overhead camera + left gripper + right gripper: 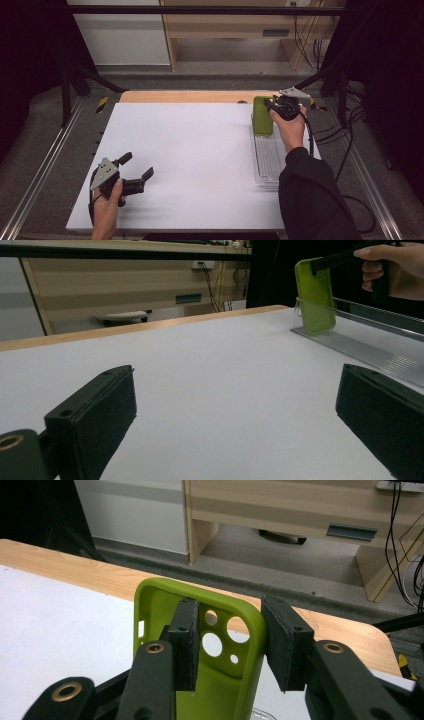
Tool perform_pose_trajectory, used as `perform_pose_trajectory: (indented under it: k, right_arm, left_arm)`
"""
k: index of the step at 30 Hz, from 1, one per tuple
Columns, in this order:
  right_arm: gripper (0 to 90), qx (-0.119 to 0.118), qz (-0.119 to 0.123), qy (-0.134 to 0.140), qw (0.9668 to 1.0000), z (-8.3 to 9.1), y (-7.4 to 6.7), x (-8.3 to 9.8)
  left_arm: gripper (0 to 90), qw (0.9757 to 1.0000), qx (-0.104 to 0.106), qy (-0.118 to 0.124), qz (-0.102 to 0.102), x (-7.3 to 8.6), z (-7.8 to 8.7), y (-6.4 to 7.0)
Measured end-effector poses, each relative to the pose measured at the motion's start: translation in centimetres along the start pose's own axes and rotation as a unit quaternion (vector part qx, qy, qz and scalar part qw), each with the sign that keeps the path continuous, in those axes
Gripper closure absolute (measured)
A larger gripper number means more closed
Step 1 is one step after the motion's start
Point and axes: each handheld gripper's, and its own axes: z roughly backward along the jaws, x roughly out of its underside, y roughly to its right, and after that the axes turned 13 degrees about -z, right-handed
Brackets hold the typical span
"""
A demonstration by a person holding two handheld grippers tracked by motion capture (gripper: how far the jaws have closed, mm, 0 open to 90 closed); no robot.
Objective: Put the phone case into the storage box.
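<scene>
A lime-green phone case [262,116] stands upright at the far end of a clear ribbed tray [267,162] on the right side of the white board. My right gripper [273,105] is at the case's top. In the right gripper view its jaws straddle the case's [220,680] right side wall. One pad [186,645] is inside the shell, clear of the wall, and the other is just outside the rim, so the right gripper [231,611] is open. My left gripper [137,165] rests low at the board's near left, open and empty [237,385]. The left gripper view shows the case [315,295] far off.
The white board [190,150] lies on a wooden table whose edge [190,96] shows at the back. Metal rails run along both sides, and cables hang at the far right. Wooden furniture [225,30] stands beyond the table.
</scene>
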Motion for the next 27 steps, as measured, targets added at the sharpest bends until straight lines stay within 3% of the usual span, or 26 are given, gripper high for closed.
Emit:
perform_pose_trajectory:
  k: [27]
  right_arm:
    - [56.9,0.002,-0.02,0.002,0.9998,-0.09,0.58,0.01]
  left_arm:
    - [2.4,1.0,-0.002,0.002,0.001,0.0,0.12,-0.09]
